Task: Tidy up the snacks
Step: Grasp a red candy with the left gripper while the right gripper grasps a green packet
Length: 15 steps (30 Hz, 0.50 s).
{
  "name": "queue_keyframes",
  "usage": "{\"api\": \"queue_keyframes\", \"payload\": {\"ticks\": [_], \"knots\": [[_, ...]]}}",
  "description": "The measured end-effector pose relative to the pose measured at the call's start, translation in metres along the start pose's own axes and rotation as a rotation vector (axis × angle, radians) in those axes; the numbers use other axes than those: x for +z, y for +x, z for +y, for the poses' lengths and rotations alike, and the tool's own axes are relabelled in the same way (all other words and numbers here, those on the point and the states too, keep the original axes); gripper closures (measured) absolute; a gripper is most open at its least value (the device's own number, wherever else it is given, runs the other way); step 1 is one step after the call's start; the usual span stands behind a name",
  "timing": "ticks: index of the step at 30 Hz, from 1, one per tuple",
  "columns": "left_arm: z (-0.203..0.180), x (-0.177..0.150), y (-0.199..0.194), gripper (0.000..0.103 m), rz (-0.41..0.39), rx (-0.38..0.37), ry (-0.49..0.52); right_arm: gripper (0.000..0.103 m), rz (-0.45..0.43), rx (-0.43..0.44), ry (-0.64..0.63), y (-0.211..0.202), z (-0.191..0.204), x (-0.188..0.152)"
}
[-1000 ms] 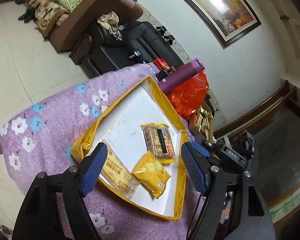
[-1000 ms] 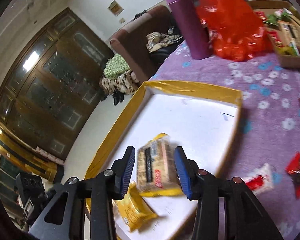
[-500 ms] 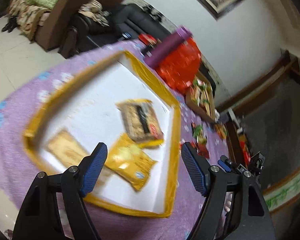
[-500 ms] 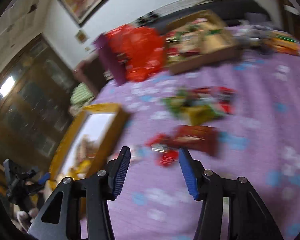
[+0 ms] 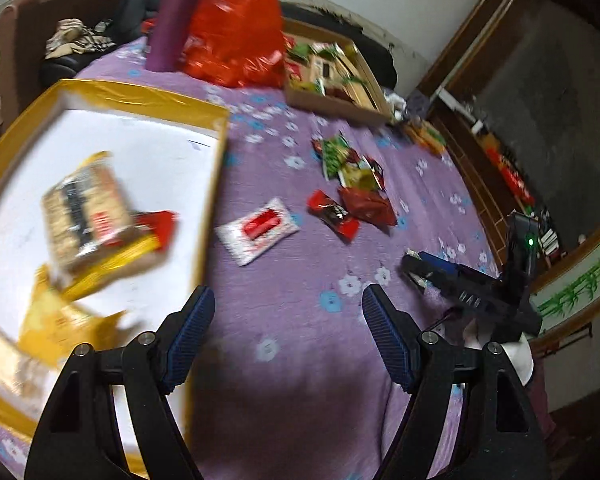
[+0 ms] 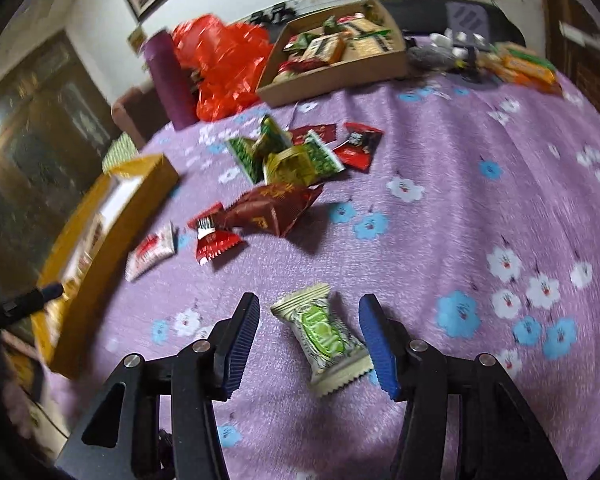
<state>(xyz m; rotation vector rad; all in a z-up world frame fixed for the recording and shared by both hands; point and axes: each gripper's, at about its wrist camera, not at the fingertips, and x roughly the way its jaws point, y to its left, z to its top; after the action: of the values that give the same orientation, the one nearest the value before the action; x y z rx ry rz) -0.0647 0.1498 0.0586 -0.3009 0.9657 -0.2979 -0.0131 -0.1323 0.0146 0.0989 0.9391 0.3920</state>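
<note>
A yellow-rimmed white tray [image 5: 148,98] lies at the left and holds a brown biscuit pack [image 5: 86,212] and yellow packs. Loose snacks lie on the purple flowered cloth [image 5: 300,320]: a white-and-red pack [image 5: 258,230], red packs [image 5: 334,214] and green packs [image 5: 336,154]. My left gripper [image 5: 288,326] is open and empty over the cloth beside the tray's right rim. My right gripper [image 6: 308,338] is open around a cream-and-green candy pack [image 6: 324,334] that lies on the cloth. The right gripper also shows in the left wrist view [image 5: 420,268].
A cardboard box [image 6: 336,70] of snacks, a red plastic bag [image 6: 224,60] and a purple bottle [image 6: 168,80] stand at the back. Orange and green packs [image 6: 524,66] lie at the far right. The tray [image 6: 112,216] is at the left of the right wrist view.
My right gripper let go of the biscuit pack in the tray and swung right over the cloth to the candy pack. My left gripper swung right from the tray toward the loose snacks.
</note>
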Motion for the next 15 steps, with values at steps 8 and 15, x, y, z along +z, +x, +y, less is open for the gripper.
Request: {"api": "queue_keyframes", "payload": {"ticks": [8,15], "knots": [[-0.045,0.028,0.064,0.027,0.059,-0.015,0.073,0.08,-0.029,-0.152,-0.166,0.009,0.018,-0.011],[-0.056,0.057,0.117,0.035,0.087,0.025,0.108,0.079,-0.041,-0.09,-0.127,0.005,0.008,-0.01]]}}
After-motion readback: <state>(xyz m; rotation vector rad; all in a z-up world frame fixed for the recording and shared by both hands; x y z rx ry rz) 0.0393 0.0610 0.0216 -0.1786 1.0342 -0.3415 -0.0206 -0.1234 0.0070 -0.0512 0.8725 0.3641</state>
